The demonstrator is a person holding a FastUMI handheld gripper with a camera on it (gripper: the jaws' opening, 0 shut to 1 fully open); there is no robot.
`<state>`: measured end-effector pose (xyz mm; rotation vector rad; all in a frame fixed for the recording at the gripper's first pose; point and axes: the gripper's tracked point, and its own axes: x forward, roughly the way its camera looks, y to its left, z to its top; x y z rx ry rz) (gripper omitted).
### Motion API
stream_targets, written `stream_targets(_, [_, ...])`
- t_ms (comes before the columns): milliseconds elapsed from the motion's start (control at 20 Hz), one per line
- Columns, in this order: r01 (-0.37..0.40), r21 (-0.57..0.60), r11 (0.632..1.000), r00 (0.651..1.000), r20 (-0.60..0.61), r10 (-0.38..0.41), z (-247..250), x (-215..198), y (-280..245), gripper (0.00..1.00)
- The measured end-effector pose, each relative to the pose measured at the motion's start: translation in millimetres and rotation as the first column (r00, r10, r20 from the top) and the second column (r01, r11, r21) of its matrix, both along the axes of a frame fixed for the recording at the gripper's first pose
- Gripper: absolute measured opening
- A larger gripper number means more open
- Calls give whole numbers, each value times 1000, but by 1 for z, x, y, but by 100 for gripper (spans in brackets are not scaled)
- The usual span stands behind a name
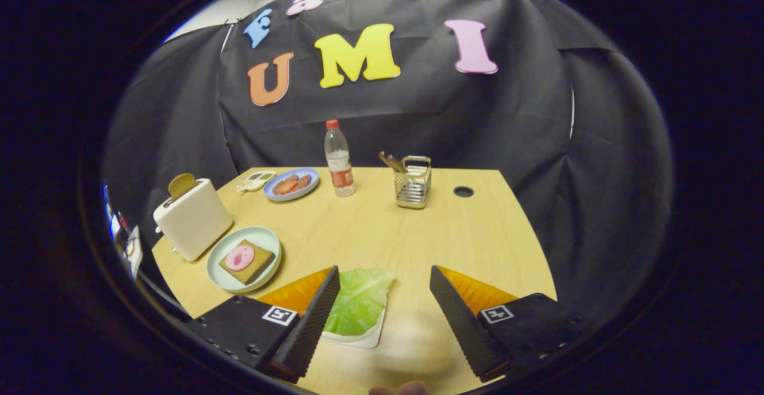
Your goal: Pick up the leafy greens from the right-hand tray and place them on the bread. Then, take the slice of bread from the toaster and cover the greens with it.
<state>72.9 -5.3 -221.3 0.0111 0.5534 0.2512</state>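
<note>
Staged recording booth, not a real kitchen: black cloth wall draped behind a light wooden desk with a cable hole at 1 o'clock. Breakfast props laid out: toaster at 10 o'clock, plates, water bottle and wire utensil holder at 12 o'clock.

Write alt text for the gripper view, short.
The open gripper hovers over a wooden table, a lettuce leaf on a white tray between its jaws, nearer the left one. Further left, a plate holds bread topped with a pink slice; a toaster with a slice stands behind it. A bottle, a wire holder and a blue plate sit at the back.
</note>
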Motion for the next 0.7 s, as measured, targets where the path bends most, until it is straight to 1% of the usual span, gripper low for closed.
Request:
stream_targets(100, [-33,-15,999,999,-29,33,-18,7,7,96])
stream_targets(300, [-46,-7,999,989,-140,45,-61,29,8,96])
stream_targets(500, [-62,1,998,979,-194,61,-83,48,15,96])
stream_targets(700, [-80,17,997,964,-253,81,-103,54,27,96])
